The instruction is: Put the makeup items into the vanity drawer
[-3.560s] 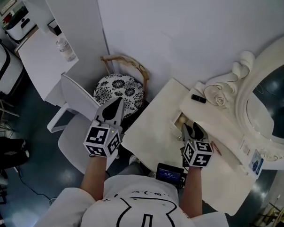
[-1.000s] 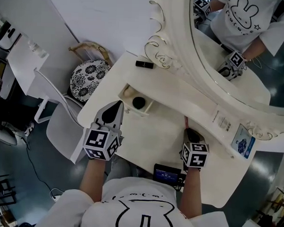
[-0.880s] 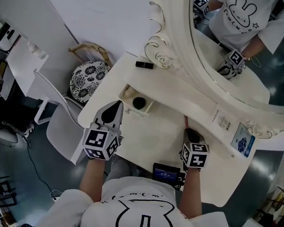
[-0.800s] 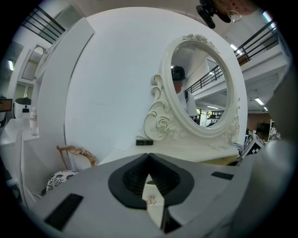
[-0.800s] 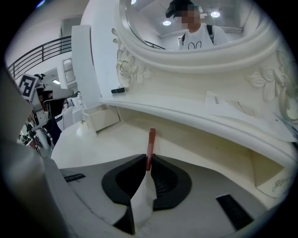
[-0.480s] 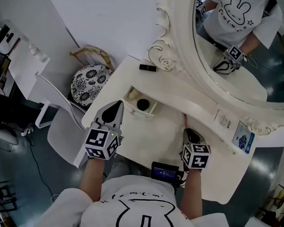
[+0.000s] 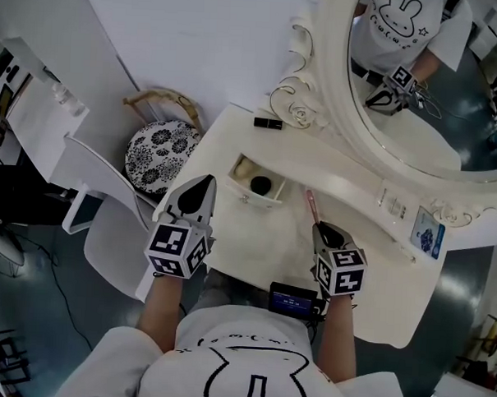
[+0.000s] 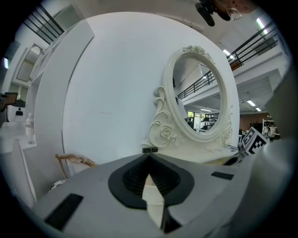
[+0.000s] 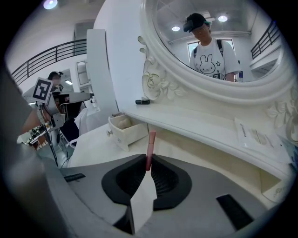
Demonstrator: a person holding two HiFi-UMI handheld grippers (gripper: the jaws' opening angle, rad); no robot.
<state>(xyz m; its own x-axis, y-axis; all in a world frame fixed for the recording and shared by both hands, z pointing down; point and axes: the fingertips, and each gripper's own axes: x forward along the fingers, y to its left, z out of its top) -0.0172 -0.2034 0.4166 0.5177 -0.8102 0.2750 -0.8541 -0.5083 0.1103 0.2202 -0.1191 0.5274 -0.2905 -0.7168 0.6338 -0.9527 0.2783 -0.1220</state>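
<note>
No writing can be read: a white card [image 7: 390, 200] and a blue-printed label [image 7: 427, 236] lie on the shelf under the mirror [image 7: 335, 99], both too small to make out, and the small screen [image 7: 292, 302] at the person's chest shows only faint lines. The person's white shirt carries a line drawing of a rabbit. The cream worktop [image 7: 377, 273] stands against a white wall, over a dark floor, with a white chair [image 7: 109, 196] and a black-and-white patterned cushion [image 7: 160, 148] off to its left. The little drawer [image 7: 250, 198] is pulled out, and a round black pot [image 7: 260, 185] sits inside it. A black lipstick [image 7: 268, 122] lies on the shelf beside the mirror's carved rose. Both forearms reach forward from the body. The right claw [image 7: 320, 229] tilts down over the worktop, just right of the drawer, its jaws pinched on the lower end of a pink makeup stick [image 7: 311, 206] that juts out past the tips. The left claw [image 7: 206, 179] hangs at the worktop's left edge, jaws together at the tips, holding nothing.
</note>
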